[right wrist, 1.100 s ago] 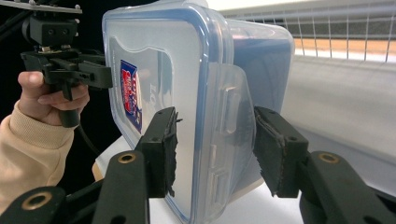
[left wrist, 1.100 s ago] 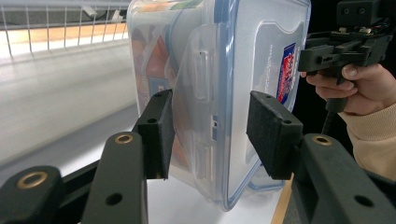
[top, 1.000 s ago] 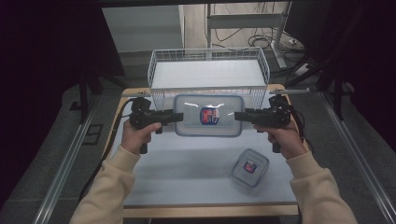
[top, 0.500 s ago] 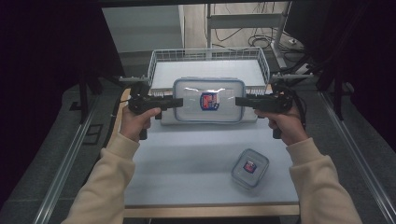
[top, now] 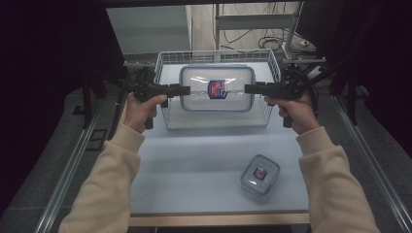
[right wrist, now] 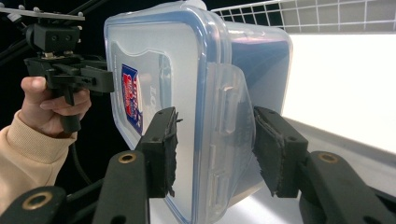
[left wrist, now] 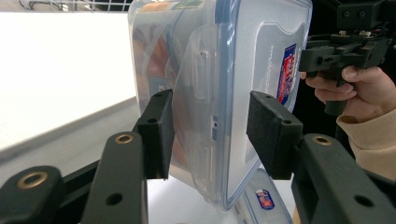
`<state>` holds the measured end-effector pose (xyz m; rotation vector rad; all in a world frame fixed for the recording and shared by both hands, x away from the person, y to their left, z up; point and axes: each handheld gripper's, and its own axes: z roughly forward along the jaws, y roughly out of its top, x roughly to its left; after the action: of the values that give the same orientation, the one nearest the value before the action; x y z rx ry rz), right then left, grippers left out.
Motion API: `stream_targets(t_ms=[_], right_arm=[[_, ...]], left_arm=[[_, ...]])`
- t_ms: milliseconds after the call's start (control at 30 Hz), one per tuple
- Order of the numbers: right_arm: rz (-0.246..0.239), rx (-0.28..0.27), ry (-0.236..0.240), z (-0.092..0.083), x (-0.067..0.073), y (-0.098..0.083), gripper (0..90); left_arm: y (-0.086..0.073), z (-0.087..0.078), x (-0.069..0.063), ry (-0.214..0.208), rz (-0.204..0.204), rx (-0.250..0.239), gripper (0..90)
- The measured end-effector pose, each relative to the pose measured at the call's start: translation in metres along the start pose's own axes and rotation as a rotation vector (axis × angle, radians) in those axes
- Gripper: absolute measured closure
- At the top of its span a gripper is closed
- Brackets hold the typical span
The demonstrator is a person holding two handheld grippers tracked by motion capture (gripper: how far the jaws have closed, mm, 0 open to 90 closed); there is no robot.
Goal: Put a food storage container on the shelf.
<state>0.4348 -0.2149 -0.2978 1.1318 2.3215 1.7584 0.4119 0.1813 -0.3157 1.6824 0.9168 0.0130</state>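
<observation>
A large clear food container [top: 217,88] with a blue-rimmed lid and a red-and-blue label hangs level over the wire basket [top: 214,52]. My left gripper [top: 187,90] is shut on its left end clip and my right gripper [top: 247,89] on its right end clip. In the left gripper view the jaws [left wrist: 212,135] clamp the container [left wrist: 233,93] from both sides, with the right gripper [left wrist: 308,56] at its far end. In the right gripper view the jaws [right wrist: 212,149] press the container [right wrist: 187,93] the same way, and the left gripper [right wrist: 109,81] shows beyond it.
A small clear container [top: 260,174] with the same kind of label sits on the pale table [top: 194,160] at the front right, also in the left gripper view [left wrist: 264,198]. The basket stands at the table's far edge, with dark frames and cables behind.
Both hands have lifted the large container off the table and carried it away from the person, so it now hangs over the basket. The small container has not moved.
</observation>
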Motion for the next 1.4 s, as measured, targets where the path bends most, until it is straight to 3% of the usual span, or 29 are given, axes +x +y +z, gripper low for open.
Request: stream_targets(t_ms=[300,533,933,1267,1400], right_arm=[[0.009,0.004,0.0,0.009,-0.014,0.022,51.0],[0.018,0.023,-0.007,0.019,-0.028,0.041,50.9],[0.077,0.051,-0.012,0.039,-0.06,0.058,50.6],[0.11,0.065,-0.018,0.046,-0.071,0.06,50.2],[0.128,0.064,-0.022,0.047,-0.071,0.06,50.0]], left_arm=[[0.023,0.007,0.014,0.008,-0.009,0.0,53.0],[0.036,0.016,0.032,-0.002,-0.018,0.014,53.1],[0.048,0.036,0.061,0.002,-0.086,0.027,52.9],[0.051,0.042,0.069,0.008,-0.108,0.04,52.5],[0.052,0.043,0.071,0.008,-0.147,0.029,52.4]])
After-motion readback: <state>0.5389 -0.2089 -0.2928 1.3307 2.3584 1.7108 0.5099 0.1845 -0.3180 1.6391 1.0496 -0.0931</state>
